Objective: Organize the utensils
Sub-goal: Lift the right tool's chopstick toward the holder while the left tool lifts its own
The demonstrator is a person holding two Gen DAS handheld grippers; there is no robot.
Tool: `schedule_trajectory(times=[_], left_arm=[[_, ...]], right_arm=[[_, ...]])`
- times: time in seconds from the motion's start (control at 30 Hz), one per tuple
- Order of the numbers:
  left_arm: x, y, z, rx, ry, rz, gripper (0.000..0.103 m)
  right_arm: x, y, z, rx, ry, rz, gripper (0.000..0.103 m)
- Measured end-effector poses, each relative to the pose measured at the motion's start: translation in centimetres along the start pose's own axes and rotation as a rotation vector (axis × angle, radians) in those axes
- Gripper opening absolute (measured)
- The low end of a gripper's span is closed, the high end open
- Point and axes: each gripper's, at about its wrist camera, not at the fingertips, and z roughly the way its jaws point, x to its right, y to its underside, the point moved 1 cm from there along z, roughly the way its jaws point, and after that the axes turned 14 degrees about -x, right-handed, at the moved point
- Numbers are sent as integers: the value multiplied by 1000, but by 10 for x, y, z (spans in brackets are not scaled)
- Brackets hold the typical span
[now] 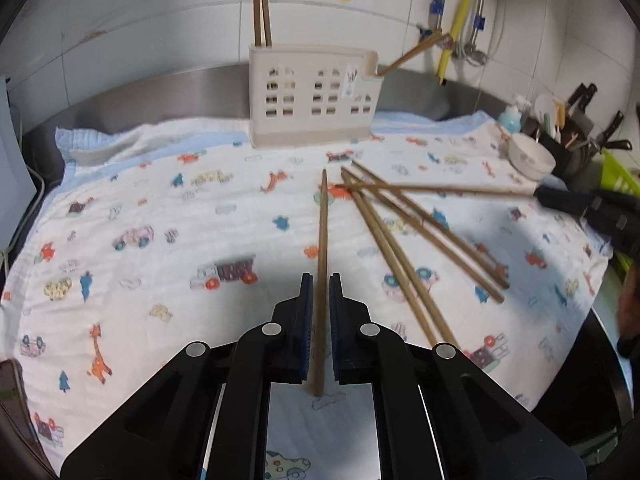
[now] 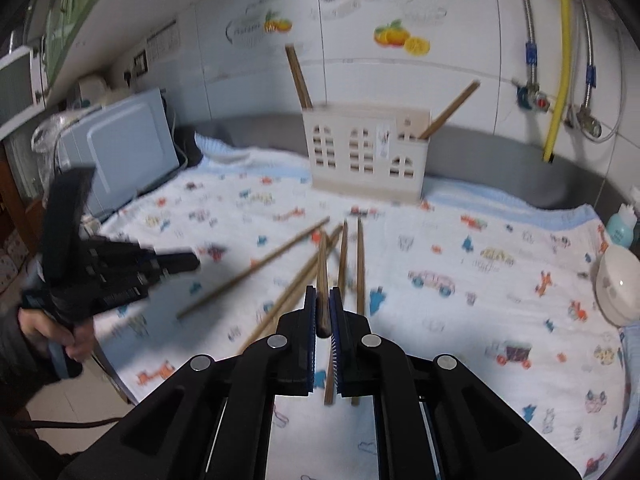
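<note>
A beige utensil holder (image 1: 314, 94) stands at the back of the patterned cloth, with two chopsticks (image 1: 262, 8) upright at its left end and one leaning out at its right end (image 1: 412, 54). It also shows in the right wrist view (image 2: 366, 152). My left gripper (image 1: 320, 284) straddles a single wooden chopstick (image 1: 322, 232) lying on the cloth; its jaws stand a little apart from it. My right gripper (image 2: 323, 296) is shut on a chopstick (image 2: 322, 268); in the left wrist view it holds that stick (image 1: 440, 189) over several loose chopsticks (image 1: 404, 240).
A white bowl (image 1: 530, 156) and a knife rack (image 1: 580, 120) stand at the right. A blue-capped bottle (image 2: 620, 228) is near the bowl. A grey appliance (image 2: 128, 148) stands at the left. Pipes (image 2: 558, 60) run down the tiled wall.
</note>
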Motion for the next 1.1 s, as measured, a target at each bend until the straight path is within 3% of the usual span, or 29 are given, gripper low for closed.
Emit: schedule_trajectory(times=[0.3,0.57,0.8,1.1], left_arm=[[-2,14,36,-105,-20,-15,11],[1,10,37,-99,-28,4,6],[-4,-8,-4,18,12,-25,5],[-8,-54,-49,180,19,-11,5]], right_arm=[[0,-7,-10,21,4,-3,7],[-2,-10,-11,28,-3,3,7],[1,-17,-24,53,4,0,6],[7,-52,-51,111,3,-11,6]])
